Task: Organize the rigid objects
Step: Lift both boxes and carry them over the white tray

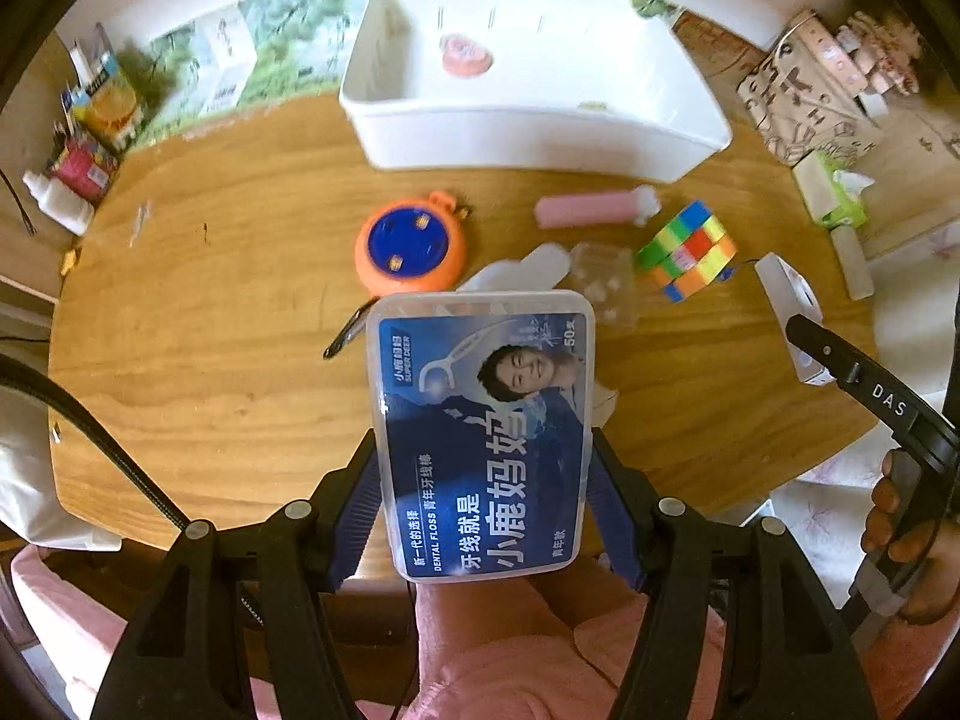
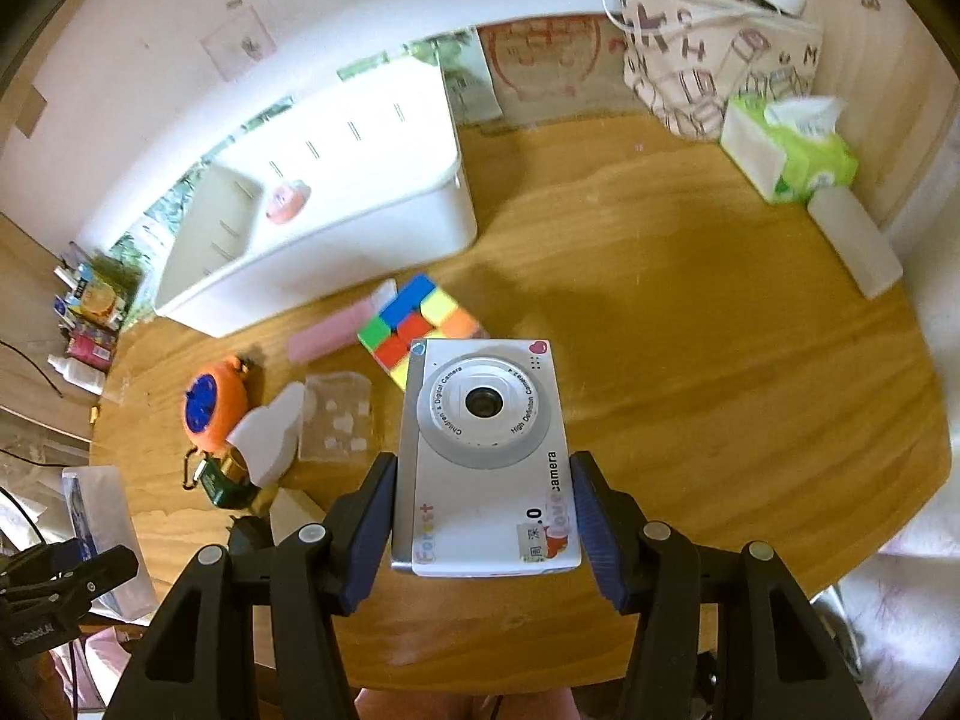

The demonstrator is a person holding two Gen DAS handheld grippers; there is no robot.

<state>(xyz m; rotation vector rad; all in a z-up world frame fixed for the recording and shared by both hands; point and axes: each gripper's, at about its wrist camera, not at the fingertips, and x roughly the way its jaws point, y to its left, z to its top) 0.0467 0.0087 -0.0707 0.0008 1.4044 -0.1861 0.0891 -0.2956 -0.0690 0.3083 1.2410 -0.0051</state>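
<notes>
My left gripper [image 1: 483, 468] is shut on a clear dental floss box [image 1: 483, 420] with a blue label, held above the near edge of the wooden table [image 1: 210, 360]. My right gripper [image 2: 483, 504] is shut on a white children's camera [image 2: 486, 462], lens up, held above the table [image 2: 720, 390]. A white bin [image 1: 528, 126] stands at the back with an orange-pink round item [image 1: 465, 57] inside; the bin also shows in the right wrist view [image 2: 336, 252]. The camera and right gripper show at the right of the left wrist view [image 1: 792, 312].
On the table lie an orange and blue round toy [image 1: 408, 249], a pink tube [image 1: 585, 210], a colour cube [image 1: 687, 249], a clear plastic case [image 2: 336, 417] and a white cloud-shaped piece [image 2: 267, 441]. A tissue box [image 2: 786, 150] and patterned bag [image 2: 708, 60] stand at the right.
</notes>
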